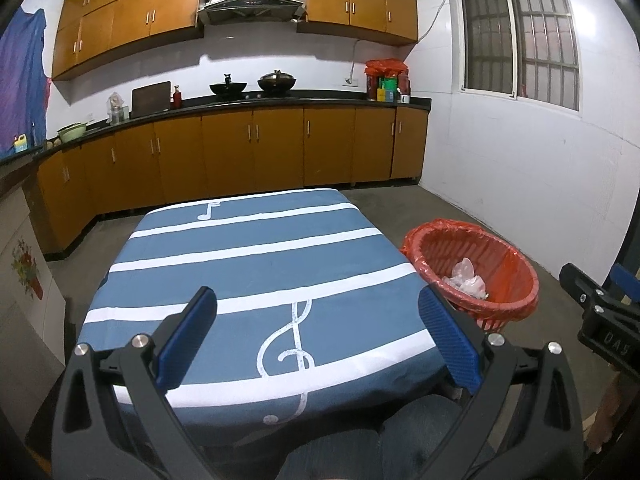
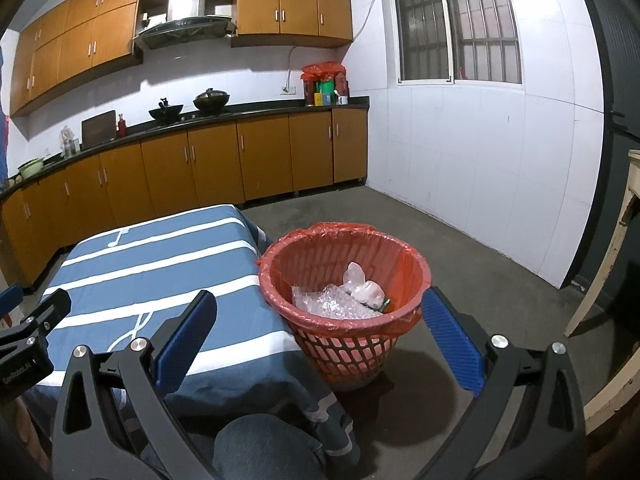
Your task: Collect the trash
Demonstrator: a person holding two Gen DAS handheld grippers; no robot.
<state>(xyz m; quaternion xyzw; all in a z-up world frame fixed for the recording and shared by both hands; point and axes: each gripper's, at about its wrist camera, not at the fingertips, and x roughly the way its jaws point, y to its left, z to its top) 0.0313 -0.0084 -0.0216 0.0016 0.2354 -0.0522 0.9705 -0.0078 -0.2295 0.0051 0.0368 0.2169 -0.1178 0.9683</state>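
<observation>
A red slatted trash basket (image 2: pixel 352 344) lined with a red bag stands on the floor at the table's right side; it also shows in the left wrist view (image 1: pixel 500 312). Clear plastic wrap and bubble wrap (image 2: pixel 340 300) lie inside it, also seen in the left wrist view (image 1: pixel 466 278). My left gripper (image 1: pixel 316 304) is open and empty, held above the near part of the table. My right gripper (image 2: pixel 320 308) is open and empty, held above the basket's near rim and the table's right edge.
The table (image 1: pixel 240 248) wears a blue cloth with white stripes and music notes. Orange kitchen cabinets (image 1: pixel 240 152) with a black counter line the back wall. A white wall with a barred window (image 1: pixel 520 36) is at right. My knee (image 2: pixel 264 448) shows below.
</observation>
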